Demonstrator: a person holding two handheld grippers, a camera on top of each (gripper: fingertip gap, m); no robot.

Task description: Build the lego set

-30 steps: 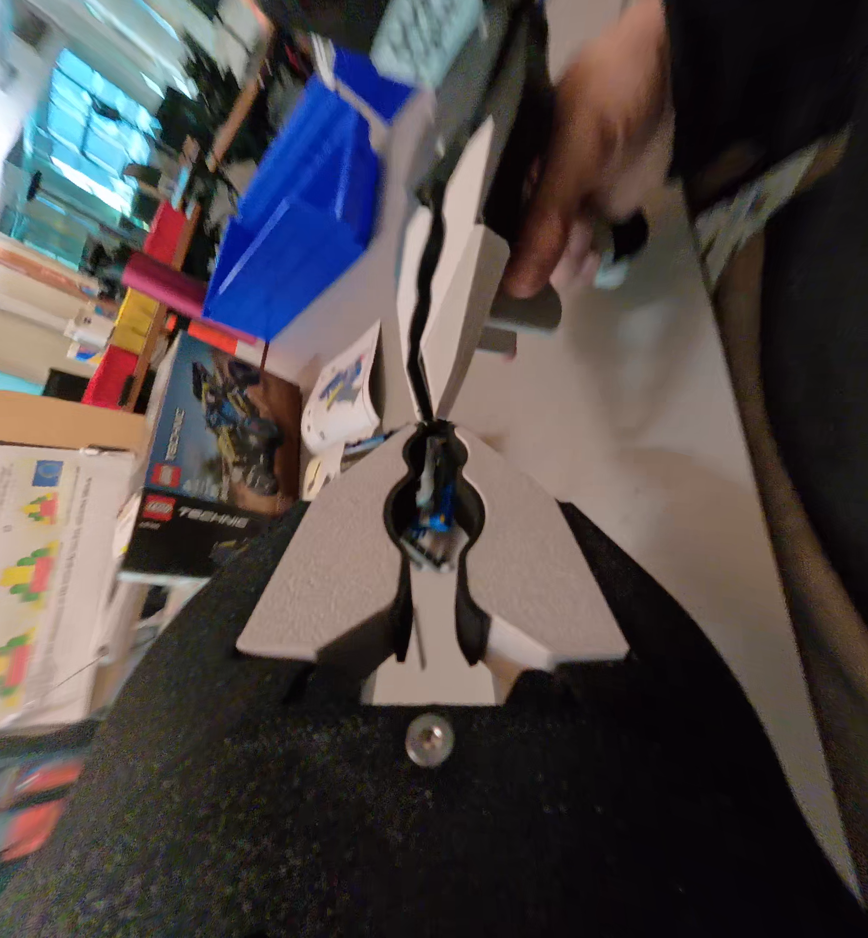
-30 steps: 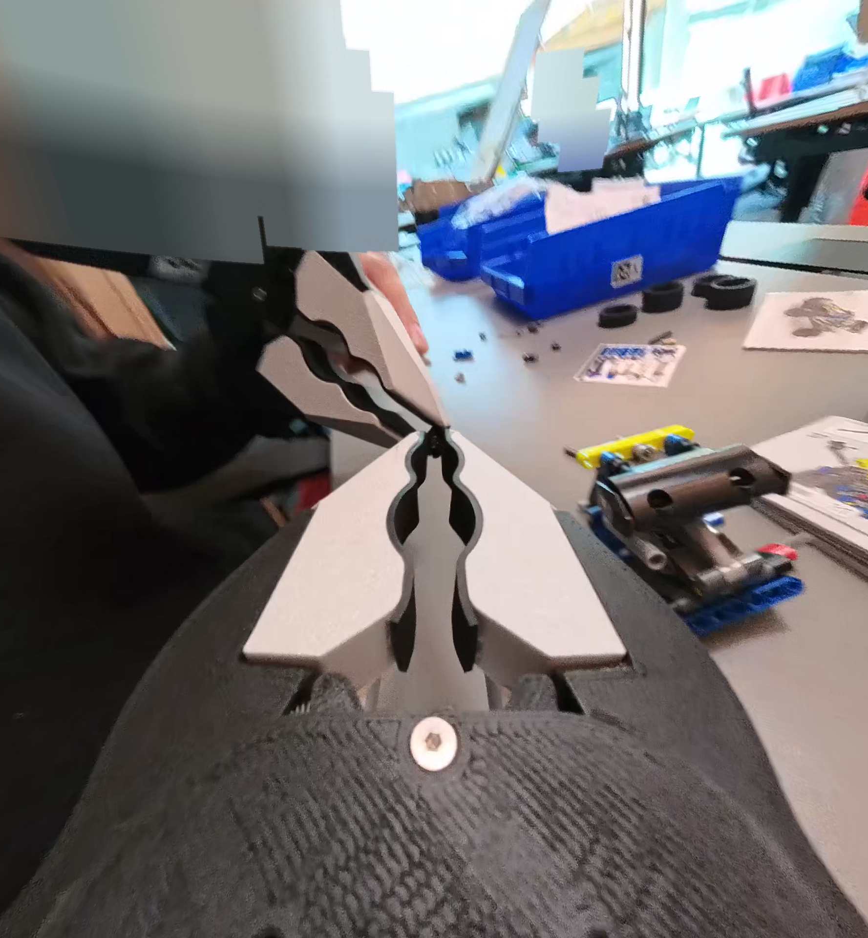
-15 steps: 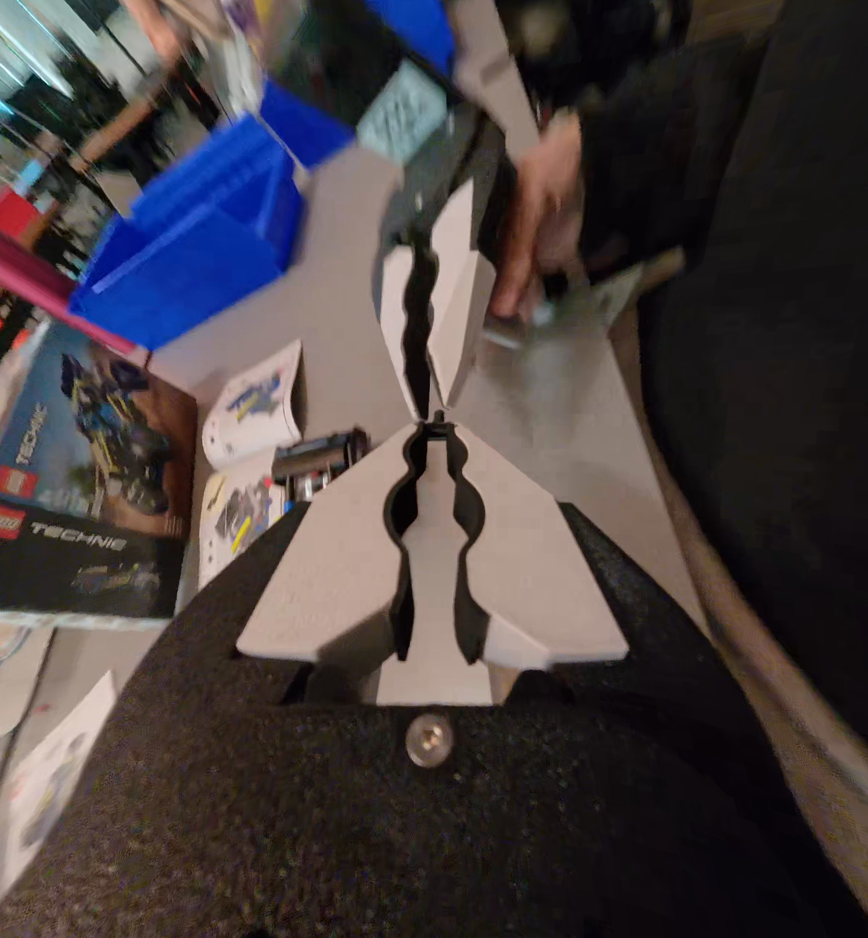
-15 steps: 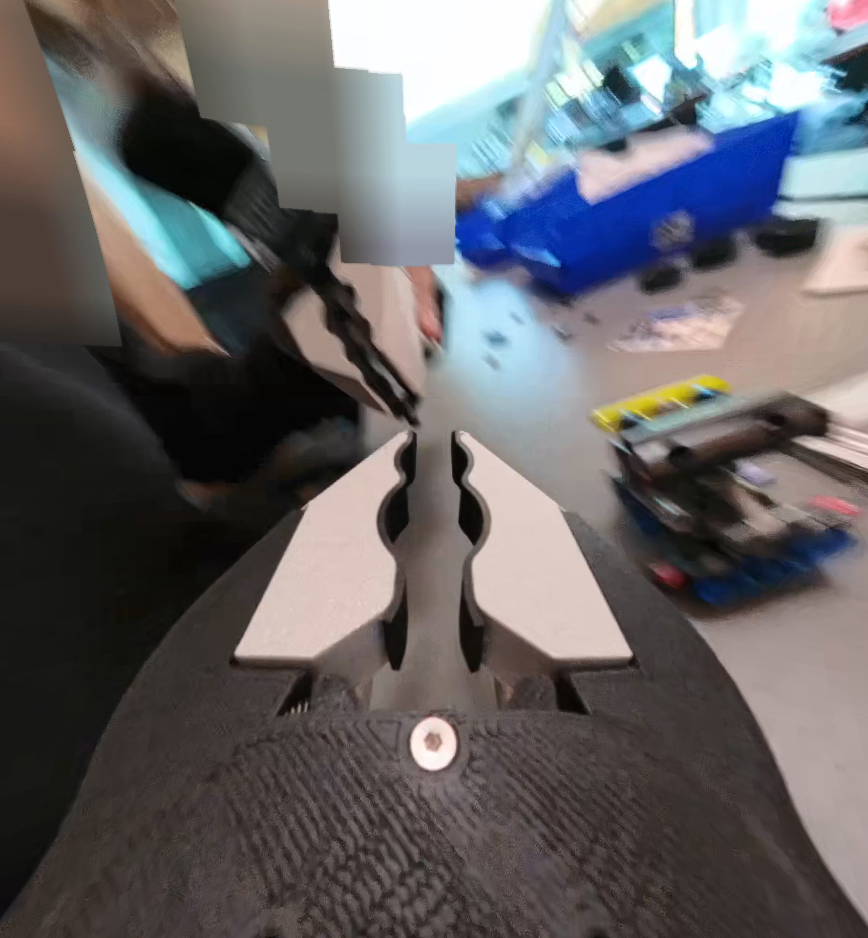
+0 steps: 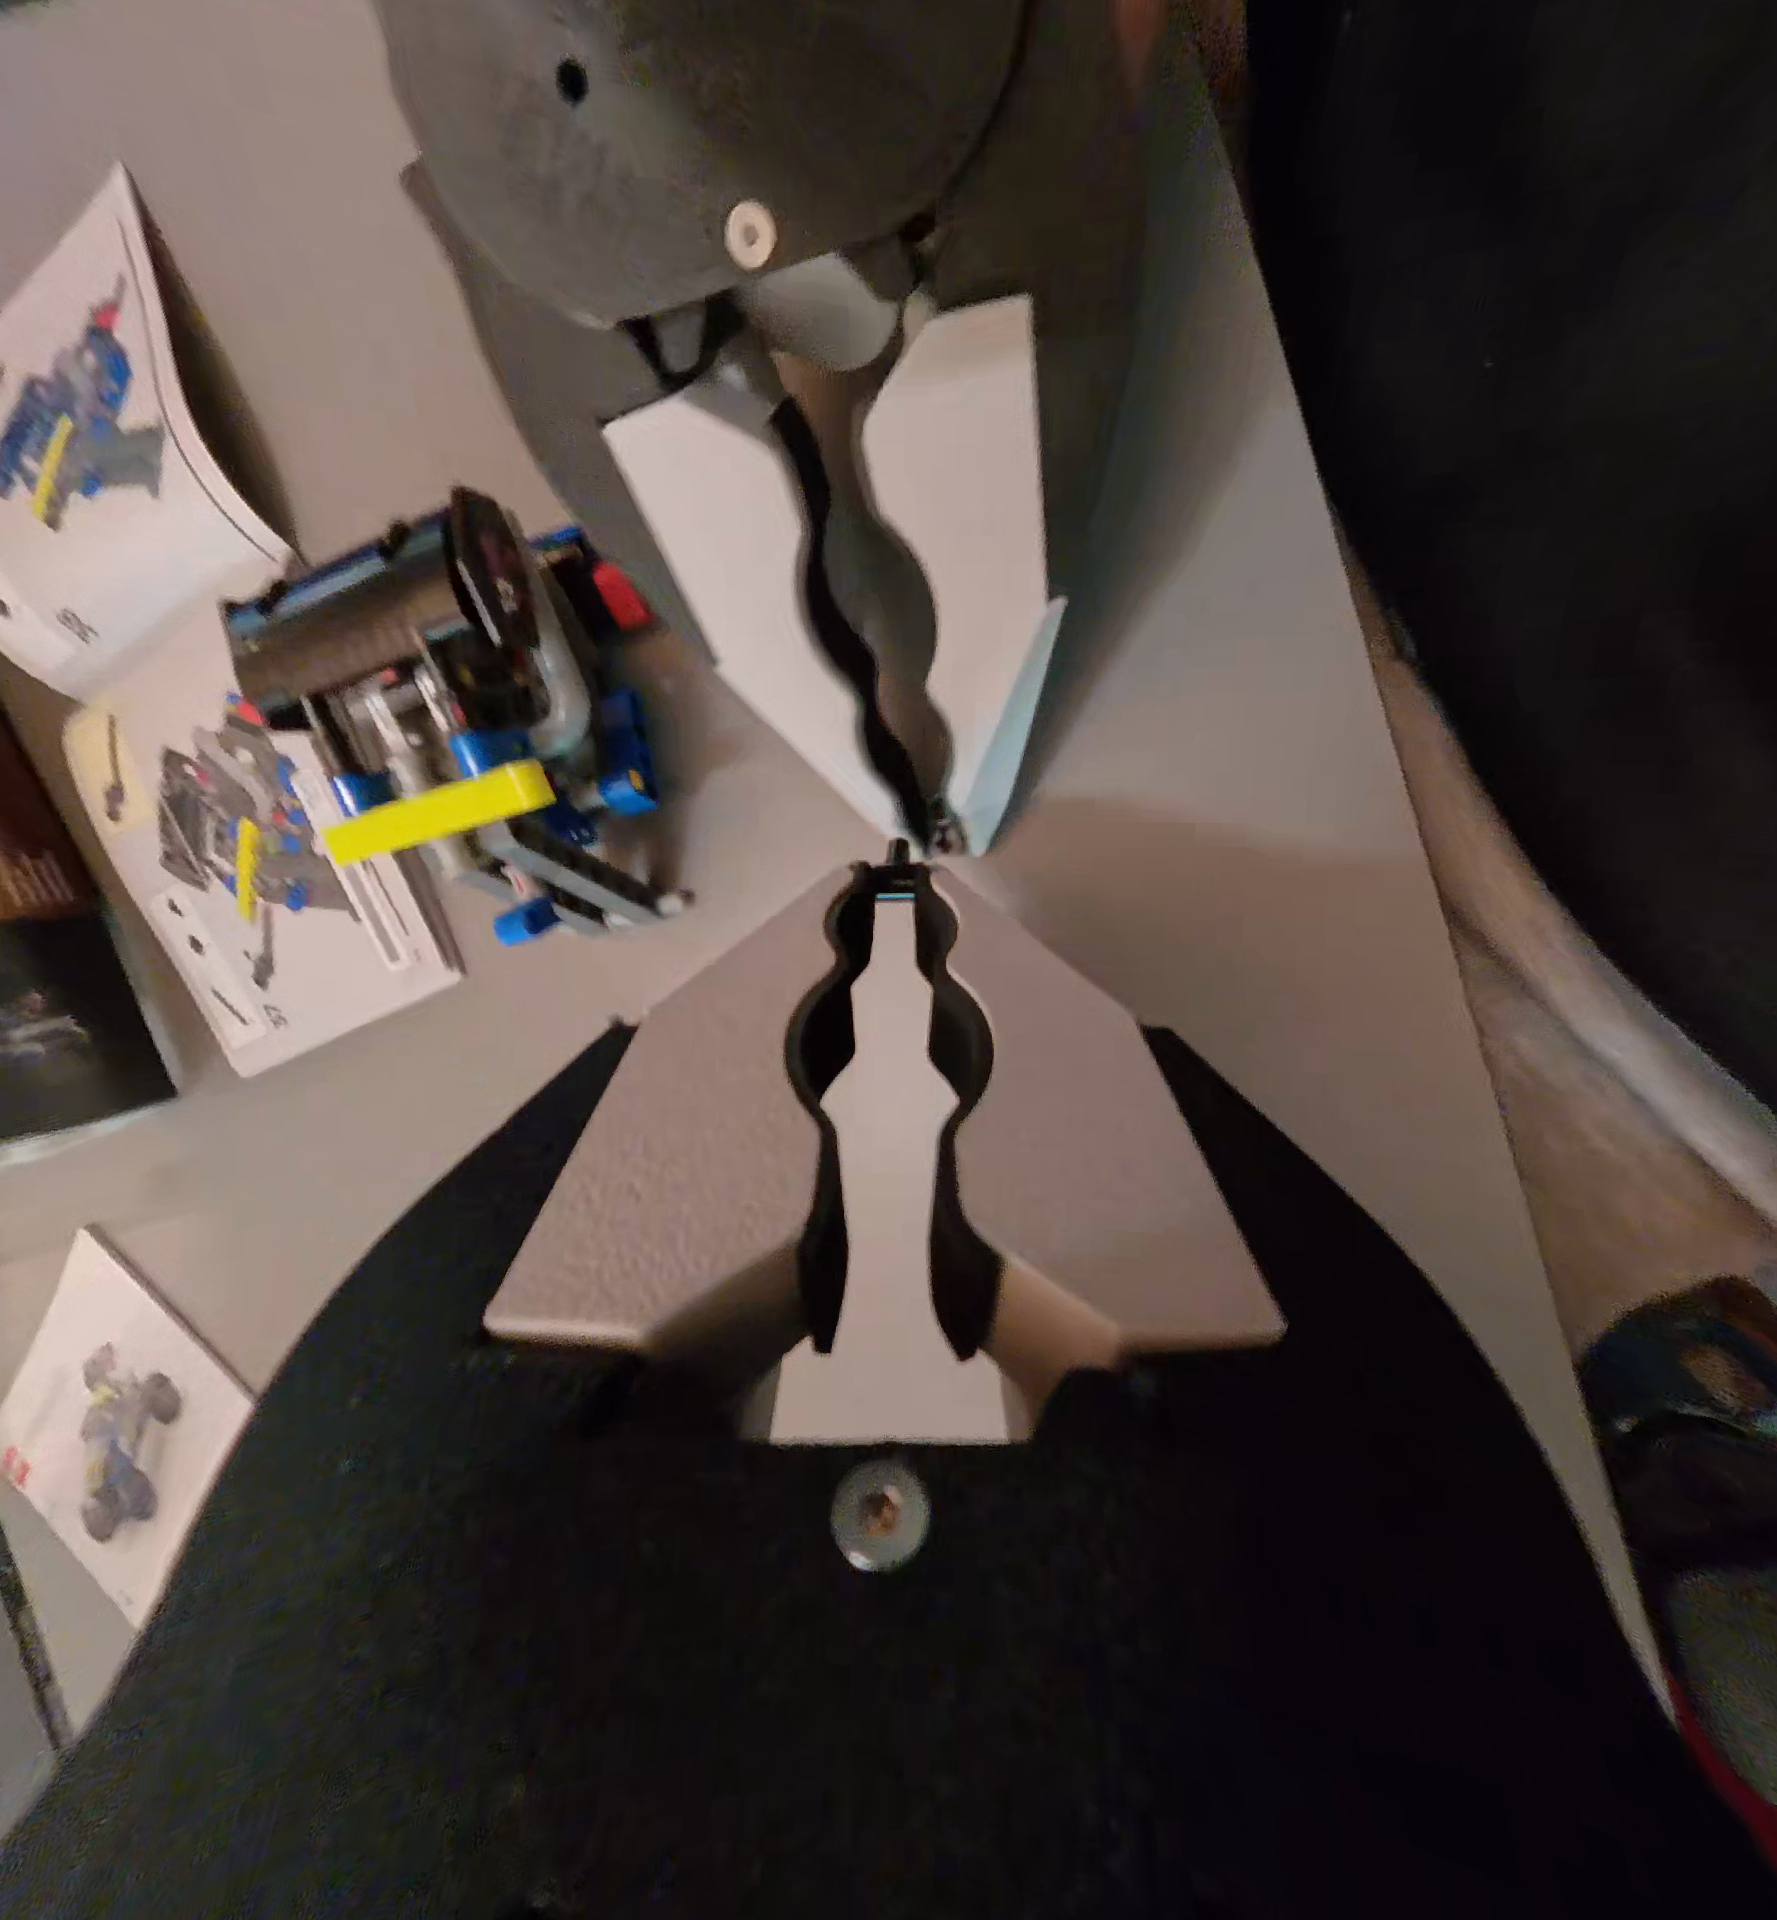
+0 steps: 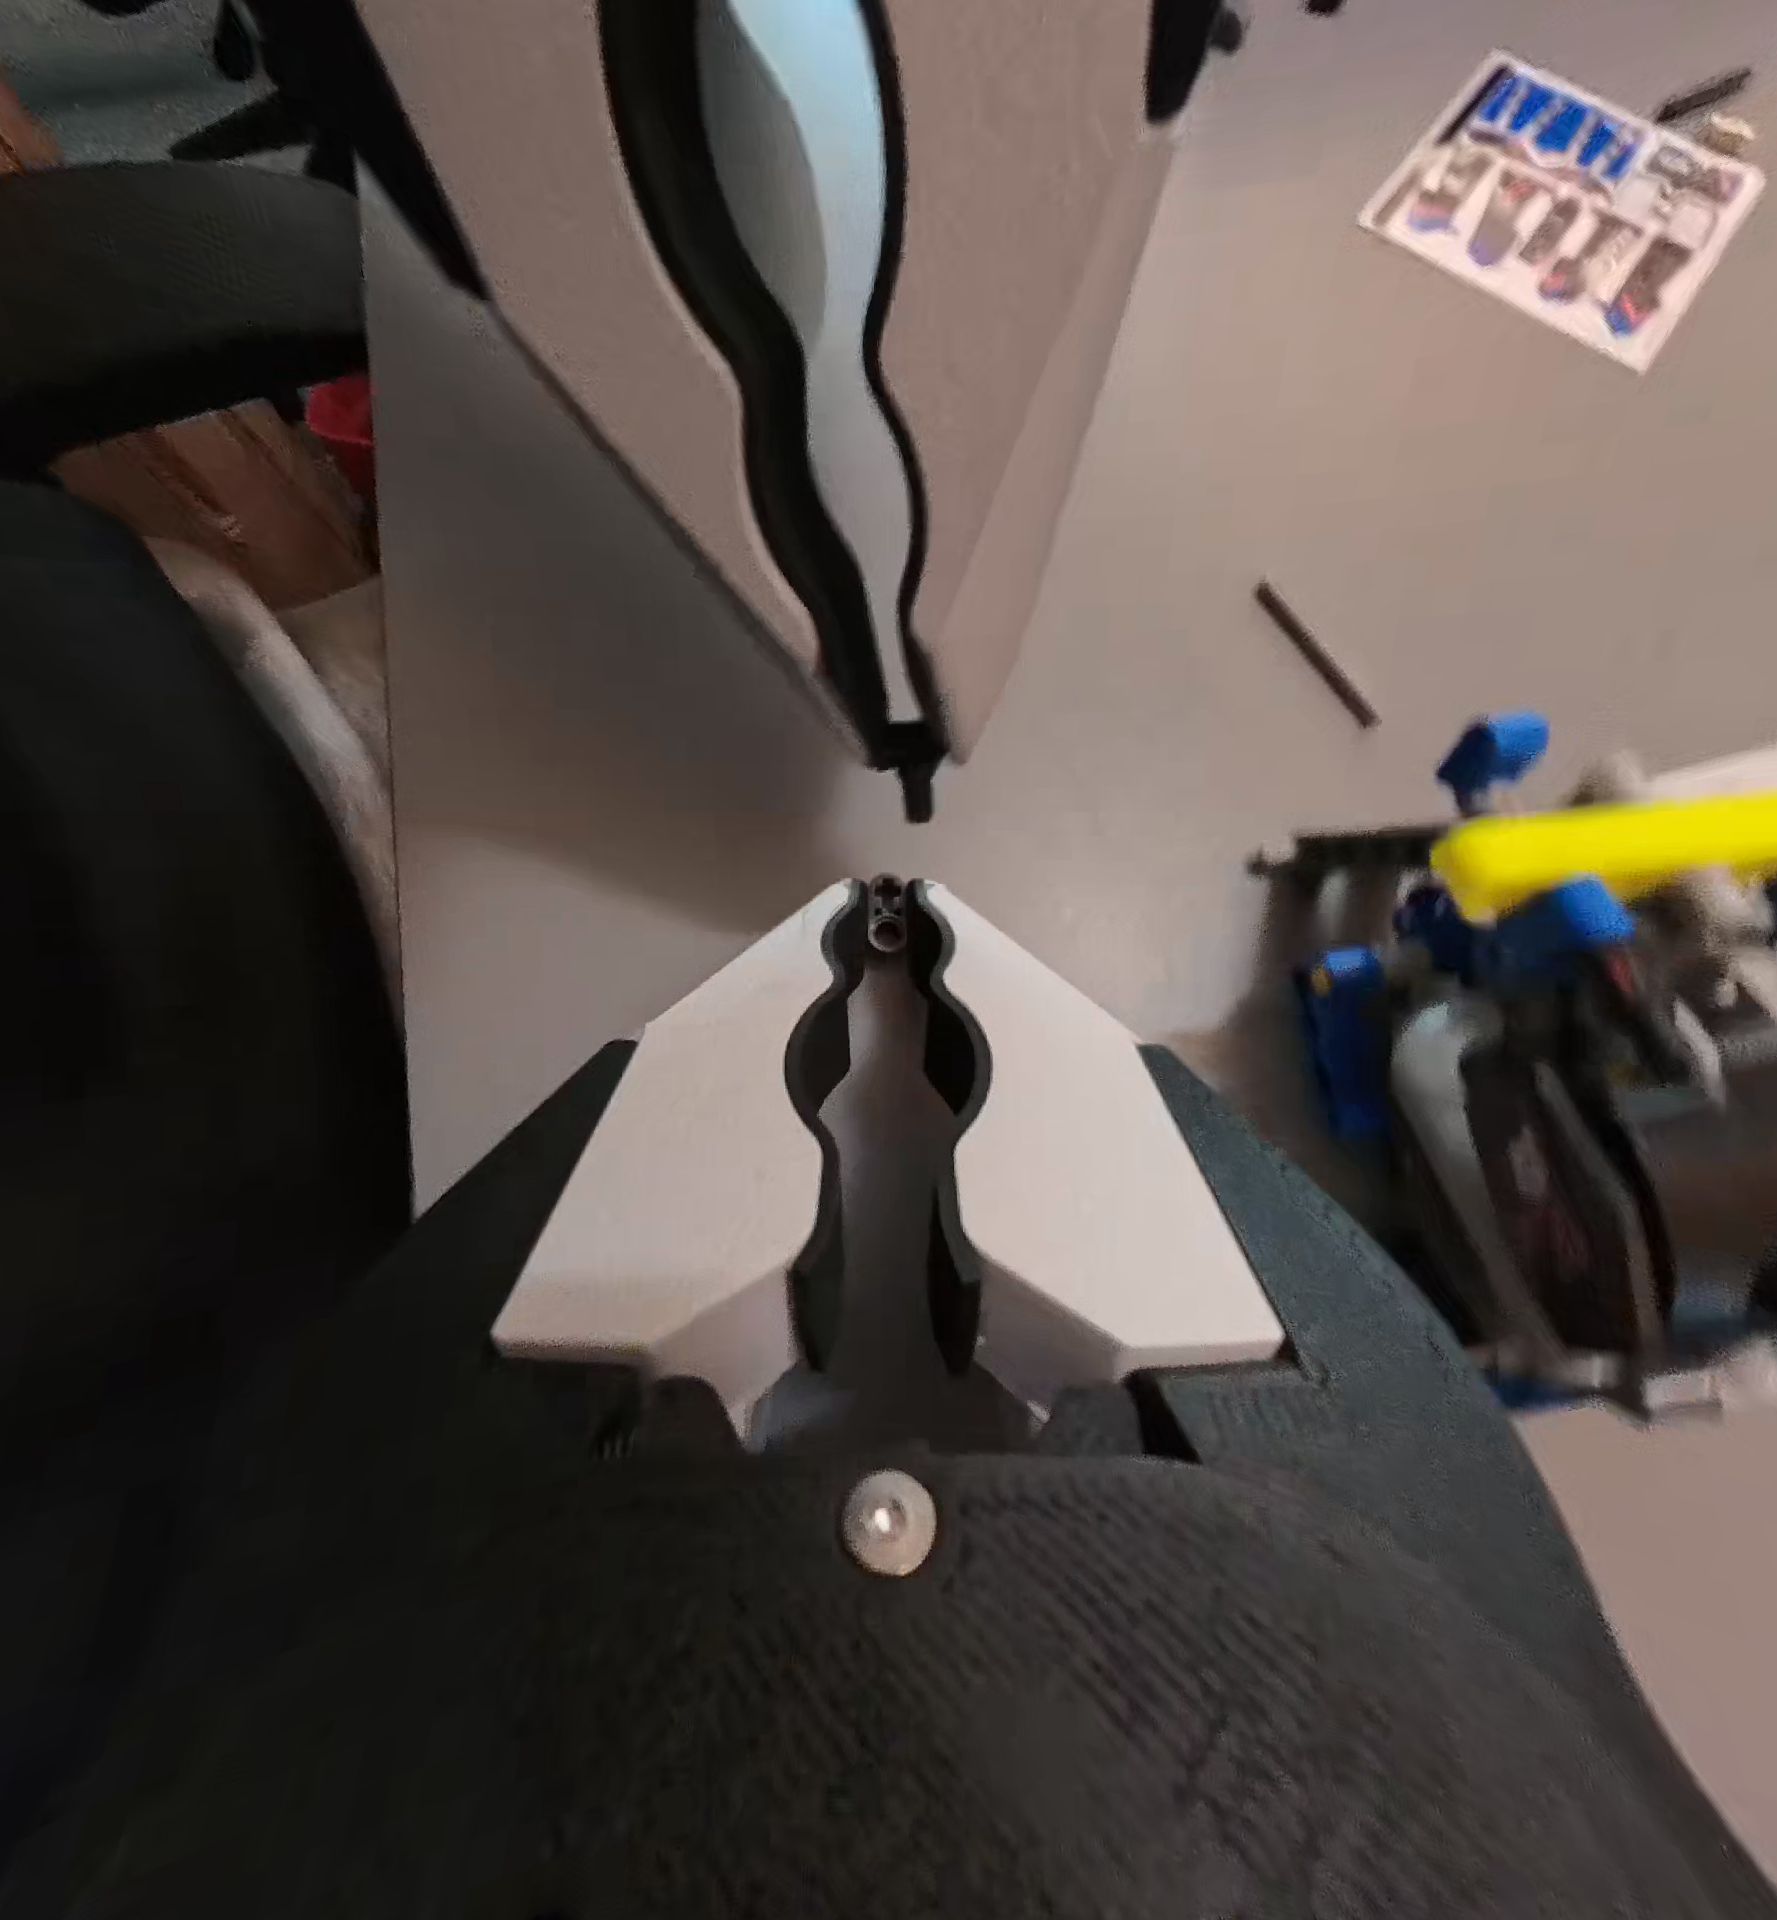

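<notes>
Two grippers held tip to tip above grey table (image 6: 1383,499), each clamped on a small black part.

L gripper (image 5: 896,883): black pin (image 6: 910,769) pinched, stub protruding. R gripper (image 6: 886,902): dark connector (image 6: 886,920) pinched, centre frame. No containers seen; part-built model (image 5: 468,707) w/ yellow beam at centre left, booklets (image 5: 63,416) upper left.

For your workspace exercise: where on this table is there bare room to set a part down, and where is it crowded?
Bare grey table lies between the sticker sheet and the brick model, and below both grippers' fingers. It is crowded around the model and the instruction booklets.
</notes>
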